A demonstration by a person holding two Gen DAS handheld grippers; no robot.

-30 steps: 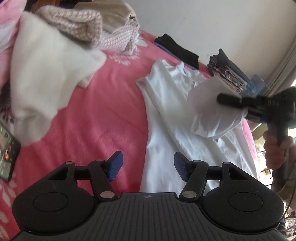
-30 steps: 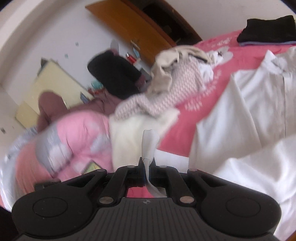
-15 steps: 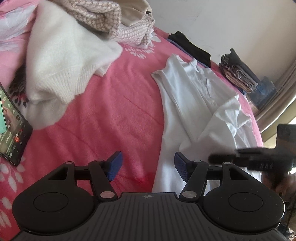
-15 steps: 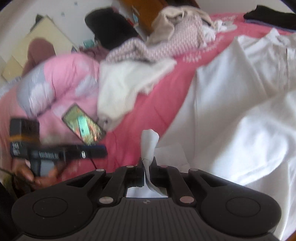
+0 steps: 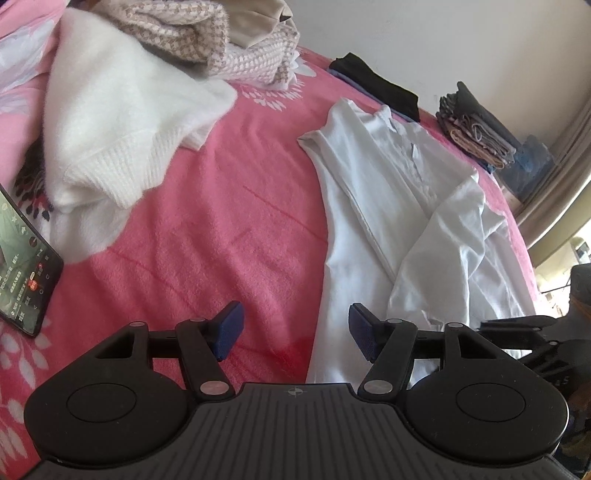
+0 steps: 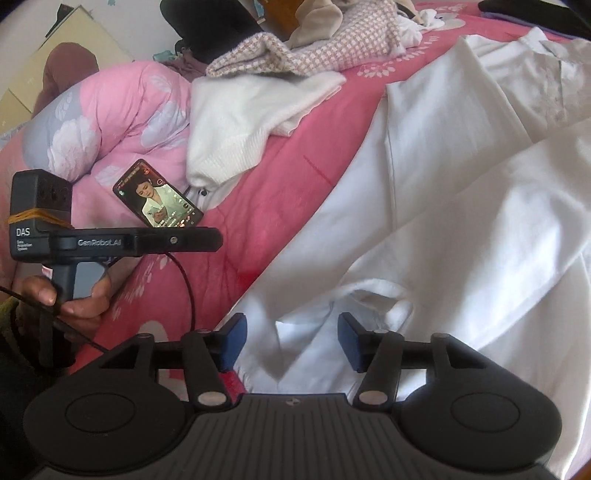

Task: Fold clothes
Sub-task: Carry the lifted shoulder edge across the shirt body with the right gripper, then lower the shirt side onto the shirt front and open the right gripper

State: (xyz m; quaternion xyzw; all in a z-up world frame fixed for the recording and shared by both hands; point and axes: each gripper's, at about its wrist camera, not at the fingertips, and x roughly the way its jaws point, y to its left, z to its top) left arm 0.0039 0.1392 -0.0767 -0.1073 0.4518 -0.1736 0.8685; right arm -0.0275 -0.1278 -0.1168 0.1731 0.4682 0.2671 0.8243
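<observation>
On the pink bedspread (image 5: 221,206) the white shirt (image 5: 369,206) lies sleeve-folded; both grippers' jaws opening, empty.

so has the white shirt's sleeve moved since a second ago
Yes. The sleeve was held up above the white shirt; it now lies across it, toward the hem, and the right gripper, jaws opening, is off it.

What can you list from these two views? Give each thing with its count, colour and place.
shirt: one, white, spread on blanket, sleeve folded across
blanket: one, pink, under everything
sweater: one, cream, fluffy, far left
checked knit: one, beige-white, behind sweater
phone: one, black, screen lit, beside sweater
folded piles: dark and grey, by wall
left tongs: open, empty
right tongs: opening, over shirt cuff
hand: one, gripping left handle
</observation>
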